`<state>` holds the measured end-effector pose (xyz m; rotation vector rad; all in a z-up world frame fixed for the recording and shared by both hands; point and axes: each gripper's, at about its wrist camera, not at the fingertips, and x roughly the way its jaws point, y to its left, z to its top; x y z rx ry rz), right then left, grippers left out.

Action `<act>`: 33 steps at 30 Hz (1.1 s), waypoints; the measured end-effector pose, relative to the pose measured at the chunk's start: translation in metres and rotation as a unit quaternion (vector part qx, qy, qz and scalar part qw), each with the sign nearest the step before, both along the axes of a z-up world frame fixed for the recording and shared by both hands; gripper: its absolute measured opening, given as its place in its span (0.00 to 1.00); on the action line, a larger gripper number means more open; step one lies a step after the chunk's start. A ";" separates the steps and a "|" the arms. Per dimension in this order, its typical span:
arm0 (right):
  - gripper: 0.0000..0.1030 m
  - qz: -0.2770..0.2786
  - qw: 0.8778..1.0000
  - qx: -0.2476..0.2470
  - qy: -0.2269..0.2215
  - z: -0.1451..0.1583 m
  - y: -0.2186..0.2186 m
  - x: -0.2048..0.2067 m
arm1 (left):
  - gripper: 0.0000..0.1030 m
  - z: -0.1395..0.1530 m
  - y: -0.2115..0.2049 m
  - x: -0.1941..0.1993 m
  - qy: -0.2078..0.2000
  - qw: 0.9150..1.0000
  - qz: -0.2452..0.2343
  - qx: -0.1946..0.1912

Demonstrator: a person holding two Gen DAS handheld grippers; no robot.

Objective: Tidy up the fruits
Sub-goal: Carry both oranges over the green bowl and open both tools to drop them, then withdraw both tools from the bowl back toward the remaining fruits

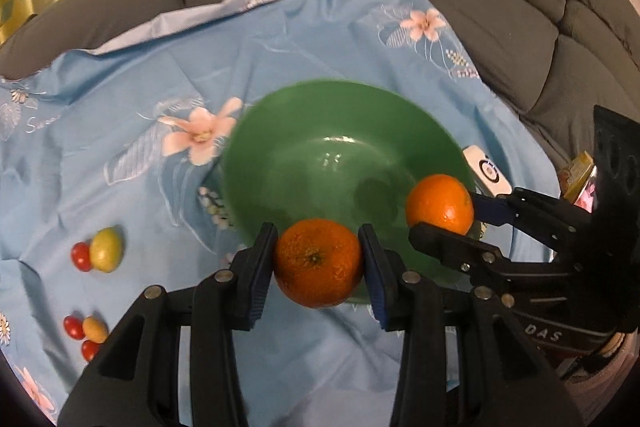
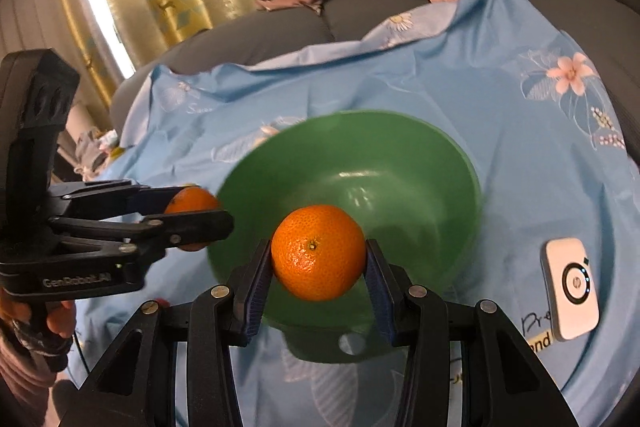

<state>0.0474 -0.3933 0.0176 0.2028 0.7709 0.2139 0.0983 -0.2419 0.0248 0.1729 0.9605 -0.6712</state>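
i am tilting my left gripper point(image 1: 318, 263) down, clamping one orange point(image 1: 318, 263) at the green bowl's point(image 1: 304, 131) near rim. my right gripper point(image 2: 319, 253) is angling down, squeezing another orange point(image 2: 319, 253) above the bowl's near side.

two oranges point(image 1: 318, 263) point(image 1: 439, 203), one green bowl point(image 1: 304, 131), three cherry tomatoes point(image 1: 81, 256) point(image 1: 73, 327) point(image 1: 89, 349)

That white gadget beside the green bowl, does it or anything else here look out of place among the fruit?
Yes. The white gadget lies on the blue floral cloth right of the green bowl, the one non-food item there. Nothing looks spilled or damaged. The bowl is empty; each gripper holds an orange over its near edge.
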 end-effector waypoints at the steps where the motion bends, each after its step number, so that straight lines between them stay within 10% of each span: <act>1: 0.45 -0.002 1.000 -0.001 0.003 -0.002 -0.002 0.000 | 0.41 -0.003 -0.004 0.001 0.000 1.000 -0.001 0.006; 8: 0.46 -0.010 1.000 -0.005 0.016 -0.005 -0.006 -0.002 | 0.44 -0.008 -0.006 0.000 -0.003 1.000 0.006 0.020; 15: 0.46 -0.017 1.000 0.000 -0.002 0.007 -0.005 -0.015 | 0.83 0.007 0.014 -0.008 -0.009 0.999 0.038 -0.016; 20: 0.46 -0.004 1.000 0.009 -0.018 0.018 0.006 -0.027 | 0.86 0.016 0.047 -0.020 0.012 0.995 0.072 -0.067; 33: 0.46 0.077 0.996 0.011 -0.039 0.033 0.064 -0.054 | 0.99 0.053 0.170 -0.081 0.013 0.947 0.196 -0.255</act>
